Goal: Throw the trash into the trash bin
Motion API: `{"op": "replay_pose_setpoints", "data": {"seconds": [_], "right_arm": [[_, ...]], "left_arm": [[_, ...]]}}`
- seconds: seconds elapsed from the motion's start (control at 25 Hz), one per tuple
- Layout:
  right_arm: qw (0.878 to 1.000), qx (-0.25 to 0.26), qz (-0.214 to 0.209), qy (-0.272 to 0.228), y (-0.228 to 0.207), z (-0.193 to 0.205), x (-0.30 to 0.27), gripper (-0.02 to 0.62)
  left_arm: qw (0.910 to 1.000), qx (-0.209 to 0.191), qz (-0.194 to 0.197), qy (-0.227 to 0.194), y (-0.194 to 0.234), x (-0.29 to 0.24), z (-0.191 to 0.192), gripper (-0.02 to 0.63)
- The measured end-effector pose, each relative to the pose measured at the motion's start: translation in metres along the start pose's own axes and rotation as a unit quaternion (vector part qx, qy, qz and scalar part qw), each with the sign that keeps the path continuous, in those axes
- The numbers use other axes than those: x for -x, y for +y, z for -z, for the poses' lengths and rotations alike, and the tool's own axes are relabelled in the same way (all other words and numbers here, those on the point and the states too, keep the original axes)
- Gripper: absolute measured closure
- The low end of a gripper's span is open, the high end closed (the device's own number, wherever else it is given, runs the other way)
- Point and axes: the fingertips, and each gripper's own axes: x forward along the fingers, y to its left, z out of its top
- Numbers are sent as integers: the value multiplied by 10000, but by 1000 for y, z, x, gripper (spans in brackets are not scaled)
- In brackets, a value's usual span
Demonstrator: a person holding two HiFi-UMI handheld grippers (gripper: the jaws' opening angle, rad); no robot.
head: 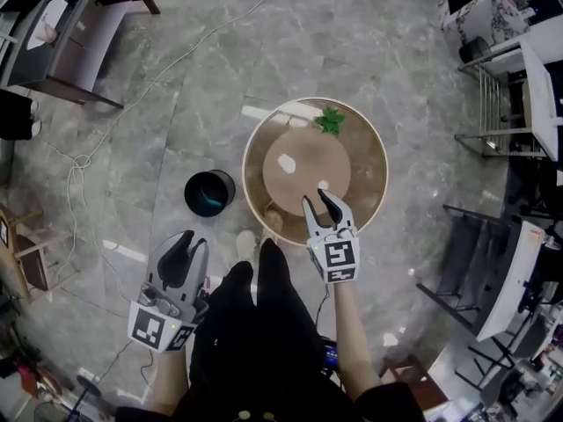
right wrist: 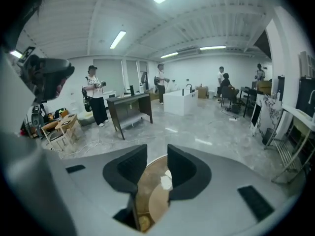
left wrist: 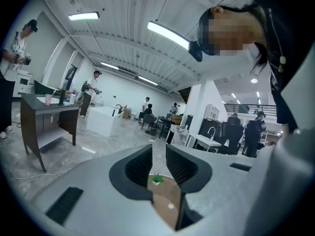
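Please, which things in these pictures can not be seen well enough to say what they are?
- Trash bin, head view: its inside is dark, so its contents are unknown.
- White scrap on the round table: too small in every view to name.
- Green piece: too small to tell its material.
- Brownish lump at the table's near edge: blurred.

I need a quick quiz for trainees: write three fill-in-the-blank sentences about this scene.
The black trash bin stands on the ____, beside the round table.
The white scrap lies just ahead of the right gripper, whose fingers are ____.
The small item at the table's far rim is coloured ____.
Missing words: floor; open; green.
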Motion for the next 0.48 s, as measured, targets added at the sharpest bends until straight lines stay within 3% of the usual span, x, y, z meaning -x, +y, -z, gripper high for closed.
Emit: {"op": "replay_pose_setpoints", "data": {"seconds": [0.12, 0.48], "right_arm": [[9994, 17, -100, 343, -8, 35, -38, 453], [9901, 126, -519, 1295, 4, 121, -129, 407]], "left_arm": [[9997, 179, -179, 16, 5, -5, 13, 532], [9934, 878, -458, 583, 30, -6, 69, 532]]}}
